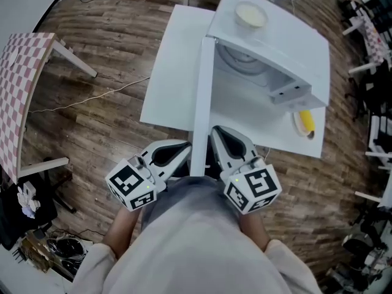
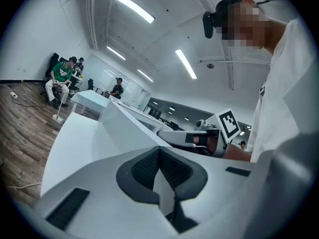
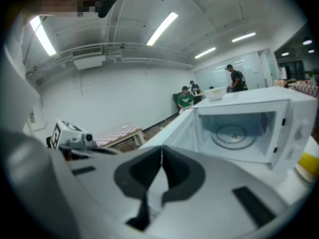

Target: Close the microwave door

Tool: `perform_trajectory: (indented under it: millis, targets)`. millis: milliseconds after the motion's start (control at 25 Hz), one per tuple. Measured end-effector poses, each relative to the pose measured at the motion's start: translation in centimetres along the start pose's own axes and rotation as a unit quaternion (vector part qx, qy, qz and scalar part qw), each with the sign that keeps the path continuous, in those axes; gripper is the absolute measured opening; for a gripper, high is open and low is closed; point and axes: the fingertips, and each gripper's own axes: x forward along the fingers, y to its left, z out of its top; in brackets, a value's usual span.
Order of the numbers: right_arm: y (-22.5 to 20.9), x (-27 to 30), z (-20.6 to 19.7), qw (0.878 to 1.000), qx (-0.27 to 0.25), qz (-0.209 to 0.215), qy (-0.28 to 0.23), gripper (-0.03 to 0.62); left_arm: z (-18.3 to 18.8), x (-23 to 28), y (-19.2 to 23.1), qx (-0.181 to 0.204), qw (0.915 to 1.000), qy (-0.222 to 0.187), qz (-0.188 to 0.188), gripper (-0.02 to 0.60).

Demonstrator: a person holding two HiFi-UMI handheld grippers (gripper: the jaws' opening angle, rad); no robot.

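Both pressed together and empty, the left tongs [image 2: 159, 151] should push the open microwave door [image 1: 201, 103] on its outer face steadily shut while the right tongs [image 3: 161, 148] move clear.

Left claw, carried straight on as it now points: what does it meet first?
Most likely the outer face of the open microwave door, just ahead of the shut left claw; exact depth is unclear.

The boxy white microwave [image 1: 294, 48] stands on the white bench [image 1: 171, 72]. Its white door [image 1: 202, 103] is swung wide open, seen edge-on, its free end toward the person. A round glass turntable [image 3: 232, 133] shows inside the open cavity.
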Motion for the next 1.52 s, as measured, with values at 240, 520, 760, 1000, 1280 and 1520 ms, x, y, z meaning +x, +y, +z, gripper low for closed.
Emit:
perform_trajectory:
  millis: [240, 520, 760, 1000, 1280, 1520]
  targets:
    - [-1.5, -0.7, 0.0, 1.000, 0.016, -0.015, -0.001, 0.023, 0.6, 0.7, -0.2, -0.036, 0.9990, -0.018, -0.018, 0.014]
    - [-2.4, -1.7, -0.4, 0.999, 0.023, -0.029, -0.003, 0.023, 0.3, 1.5, -0.6, -0.016, 0.9996, -0.001, -0.022, 0.014]
    - [-2.9, -2.4, -0.8, 0.999, 0.029, -0.034, -0.006, 0.023, -0.1, 2.3, -1.1, 0.008, 0.9997, 0.015, -0.019, 0.014]
    - [-3.6, -2.9, -1.0, 0.999, 0.034, -0.041, -0.007, 0.023, -0.3, 3.5, -1.5, -0.003, 0.9995, 0.019, -0.023, 0.014]
    - [-4.6, -3.9, -0.7, 0.998, 0.029, -0.056, -0.009, 0.023, -0.3, 4.8, -2.2, -0.006, 0.9991, 0.026, -0.034, 0.014]
    - [-5.6, -4.8, -0.9, 0.997, 0.036, -0.068, -0.011, 0.023, -0.3, 5.7, -2.6, -0.007, 0.9986, 0.030, -0.044, 0.014]
